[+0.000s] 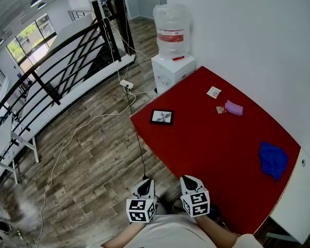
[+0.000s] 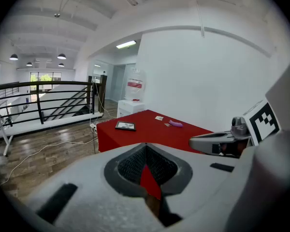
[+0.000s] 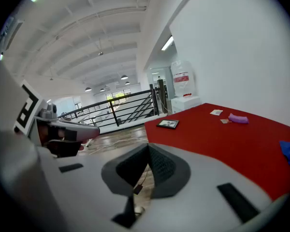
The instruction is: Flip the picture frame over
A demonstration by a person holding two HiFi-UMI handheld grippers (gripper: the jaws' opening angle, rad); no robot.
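Note:
The picture frame [image 1: 161, 117], black-edged and lying picture side up, rests near the far left corner of the red table [image 1: 206, 154]. It also shows small in the left gripper view as the frame [image 2: 125, 125] and in the right gripper view as the frame [image 3: 167, 123]. My left gripper [image 1: 146, 181] and right gripper [image 1: 187, 179] hang side by side close to my body, off the table's near edge and far from the frame. Both are shut with nothing in them: left gripper [image 2: 145, 149], right gripper [image 3: 148, 150].
On the table lie a purple object [image 1: 233, 108], a small orange item [image 1: 220, 109], a white card [image 1: 214, 92] and a blue cloth [image 1: 273, 159]. A water dispenser [image 1: 172, 40] stands beyond the table's far corner. A black railing [image 1: 67, 61] and floor cables [image 1: 93, 120] are to the left.

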